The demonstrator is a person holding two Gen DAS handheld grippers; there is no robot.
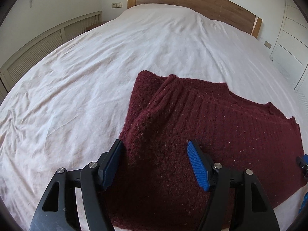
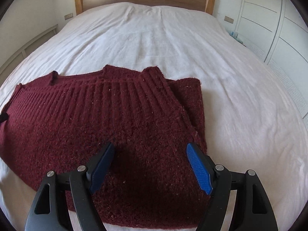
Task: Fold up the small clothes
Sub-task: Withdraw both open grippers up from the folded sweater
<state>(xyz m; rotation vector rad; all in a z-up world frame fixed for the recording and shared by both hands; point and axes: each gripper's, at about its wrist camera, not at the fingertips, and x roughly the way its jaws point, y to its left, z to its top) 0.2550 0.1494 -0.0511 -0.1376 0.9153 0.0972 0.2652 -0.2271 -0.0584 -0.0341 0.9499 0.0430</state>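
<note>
A dark red knitted sweater [image 1: 221, 119] lies on the white bed sheet [image 1: 80, 80], partly folded, with a sleeve laid over its body. My left gripper [image 1: 155, 146] hovers open above the sweater's left part, blue pads wide apart and nothing pinched between them. In the right wrist view the same sweater [image 2: 100, 111] spreads to the left, its ribbed band towards the headboard. My right gripper [image 2: 150, 148] is open over the sweater's right end, fingers clear of the knit. A blue bit of the right gripper [image 1: 303, 161] shows at the left wrist view's right edge.
A wooden headboard [image 1: 192, 0] stands at the far end of the bed. Slatted panels [image 1: 38, 48] run along the left wall, and white wardrobe doors [image 2: 269, 19] line the right side. Wrinkled bare sheet [image 2: 240, 96] surrounds the sweater.
</note>
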